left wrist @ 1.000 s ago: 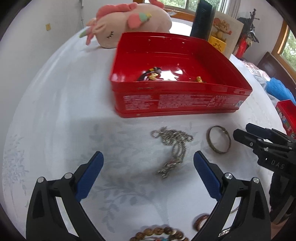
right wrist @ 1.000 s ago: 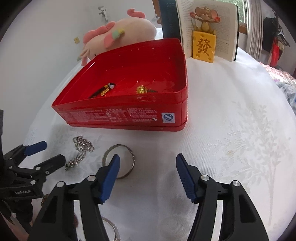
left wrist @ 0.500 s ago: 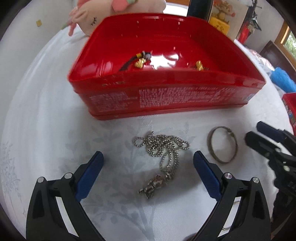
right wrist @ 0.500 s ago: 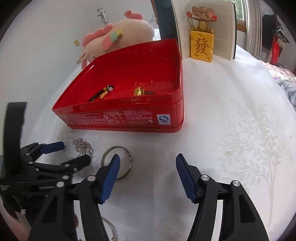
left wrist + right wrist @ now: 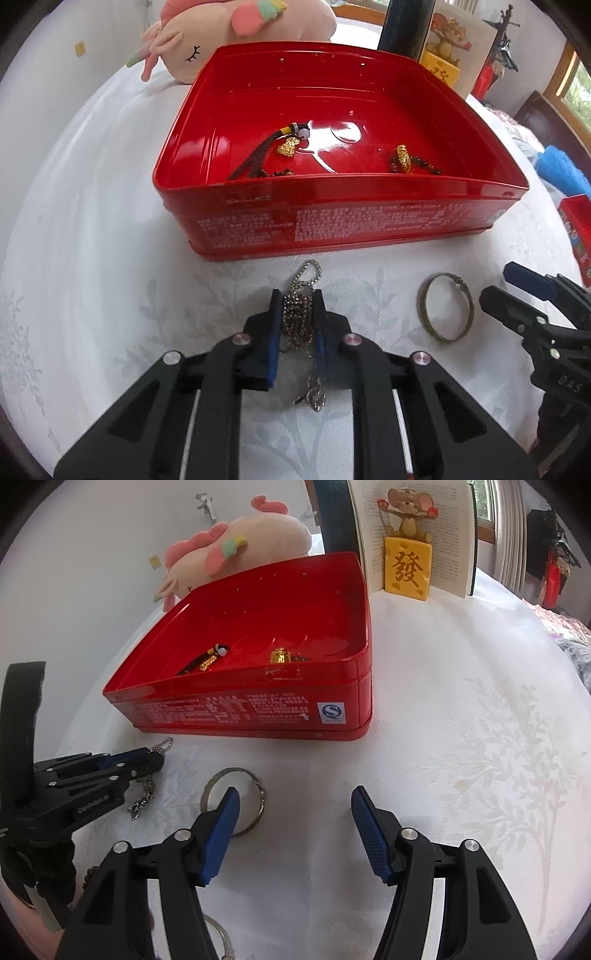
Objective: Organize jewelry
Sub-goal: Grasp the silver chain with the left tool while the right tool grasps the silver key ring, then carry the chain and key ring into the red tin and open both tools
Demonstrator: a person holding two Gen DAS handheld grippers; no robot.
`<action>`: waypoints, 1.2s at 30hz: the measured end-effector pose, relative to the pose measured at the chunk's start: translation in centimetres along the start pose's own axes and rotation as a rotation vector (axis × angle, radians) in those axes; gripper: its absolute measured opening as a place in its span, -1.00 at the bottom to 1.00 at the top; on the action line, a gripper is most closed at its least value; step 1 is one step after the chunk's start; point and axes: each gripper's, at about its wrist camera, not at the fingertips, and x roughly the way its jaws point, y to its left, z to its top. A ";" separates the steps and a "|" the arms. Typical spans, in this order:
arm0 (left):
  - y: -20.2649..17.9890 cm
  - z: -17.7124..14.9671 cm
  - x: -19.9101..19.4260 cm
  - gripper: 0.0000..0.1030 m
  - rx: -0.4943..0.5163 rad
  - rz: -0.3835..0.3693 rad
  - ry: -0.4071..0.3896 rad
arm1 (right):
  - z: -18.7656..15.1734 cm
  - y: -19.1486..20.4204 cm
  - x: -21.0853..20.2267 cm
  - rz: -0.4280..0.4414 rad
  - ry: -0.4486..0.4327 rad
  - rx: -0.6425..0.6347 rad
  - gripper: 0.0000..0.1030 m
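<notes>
Pinching the silver chain [image 5: 300, 314], left gripper [image 5: 297, 314] sits at the red tin's [image 5: 332, 229] six o'clock; right gripper [image 5: 295, 812] gapes wide.

Materials and finish, both wrist views.
Red tin [image 5: 332, 229]: glossy painted metal, smooth, inner floor mirror-bright with glare; printed white text on front wall. Ball chain [image 5: 299, 317]: silvery beaded metal, dull sheen, pinched between ribbed blue pads [image 5: 274, 343] of left gripper [image 5: 297, 306]. Gripper bodies: matt black plastic, bright metal pins. Right gripper [image 5: 295, 805]: same matt black plastic, ribbed blue pads. Bangle [image 5: 446, 312]: tarnished brassy metal, at 3 o'clock of chain. Gold charms [image 5: 289, 147]: shiny, on dark braided cord. Tablecloth [image 5: 480, 760]: white woven cloth, matt, raised leaf pattern. Plush toy [image 5: 236, 554]: soft pink fabric. Book [image 5: 450, 535]: paper pages, matt.
</notes>
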 end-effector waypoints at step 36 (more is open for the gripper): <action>3.0 -2.1 -7.0 -0.74 -0.054 -0.161 -0.140 | 0.0 3.2 1.5 0.068 0.050 -0.136 -0.93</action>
